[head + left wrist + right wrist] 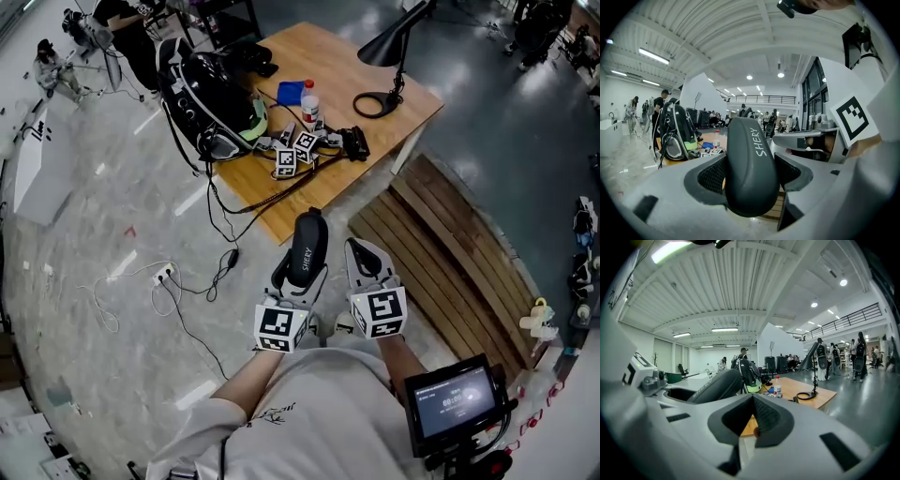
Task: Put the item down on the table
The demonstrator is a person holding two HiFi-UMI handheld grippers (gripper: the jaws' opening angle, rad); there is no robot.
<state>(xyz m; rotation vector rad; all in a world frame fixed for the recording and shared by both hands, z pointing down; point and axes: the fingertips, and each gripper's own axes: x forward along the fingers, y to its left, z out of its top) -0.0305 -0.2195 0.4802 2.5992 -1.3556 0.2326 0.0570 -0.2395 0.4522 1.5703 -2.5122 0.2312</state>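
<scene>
My left gripper (pixel 302 274) is shut on a dark grey oblong case (pixel 307 247) marked SHERY, held upright in the air short of the wooden table (pixel 394 127). In the left gripper view the case (pixel 751 164) fills the gap between the jaws. Beside it on the right my right gripper (pixel 367 264) is shut with nothing between its jaws; its closed pads (pixel 761 416) meet in the right gripper view, where the case (pixel 719 384) shows to the left.
On the table stand a black backpack (pixel 208 98), a white bottle with a red cap (pixel 309 101), a blue object (pixel 290 92), marker cubes (pixel 295 150), cables and a black desk lamp (pixel 394 47). Wooden slats (pixel 450 248) lie right of the table. A power strip (pixel 164 275) lies on the floor.
</scene>
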